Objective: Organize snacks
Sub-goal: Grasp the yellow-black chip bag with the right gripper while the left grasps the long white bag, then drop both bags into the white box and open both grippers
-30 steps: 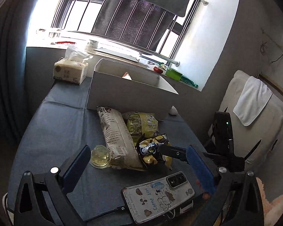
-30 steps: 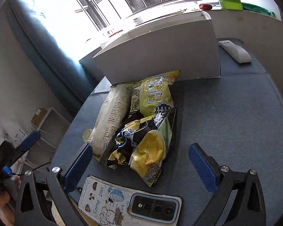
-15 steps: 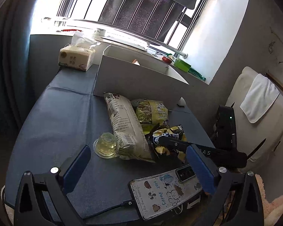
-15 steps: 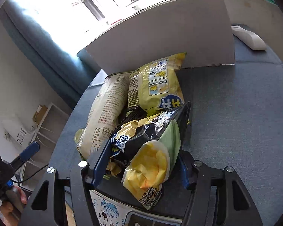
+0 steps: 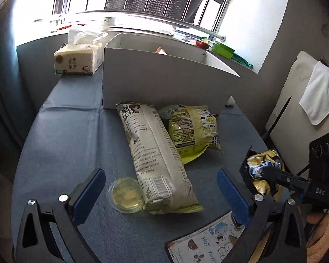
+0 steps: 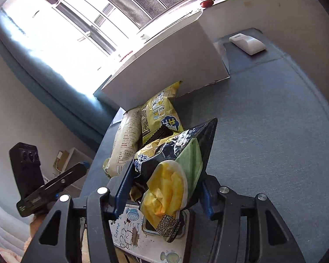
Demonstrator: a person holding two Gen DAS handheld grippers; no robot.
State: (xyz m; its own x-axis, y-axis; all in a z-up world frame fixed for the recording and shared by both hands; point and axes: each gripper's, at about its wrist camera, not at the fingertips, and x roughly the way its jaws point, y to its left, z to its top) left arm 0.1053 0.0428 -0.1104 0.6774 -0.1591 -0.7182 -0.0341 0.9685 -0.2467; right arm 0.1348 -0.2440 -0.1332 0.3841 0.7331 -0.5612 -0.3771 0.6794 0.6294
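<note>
My right gripper [image 6: 164, 188] is shut on a black-and-yellow snack bag [image 6: 175, 166] and holds it above the table's near edge; the bag also shows in the left wrist view [image 5: 261, 171]. A long beige snack pack [image 5: 155, 157] and a yellow-green snack bag [image 5: 190, 129] lie on the blue table in front of a white open box [image 5: 160, 81]. A small clear jelly cup [image 5: 126, 196] sits beside the beige pack. My left gripper [image 5: 162, 194] is open and empty, hovering over the near end of the beige pack.
A tissue pack [image 5: 76, 59] stands at the back left of the table [image 5: 65, 135]. A phone in a cartoon case [image 5: 206, 243] lies at the near edge. A white remote [image 6: 247, 42] lies right of the box. A chair with a white towel [image 5: 320, 92] stands at right.
My right gripper closed on the black-and-yellow bag and lifted it off the pile toward the right. My left gripper moved forward over the beige pack.
</note>
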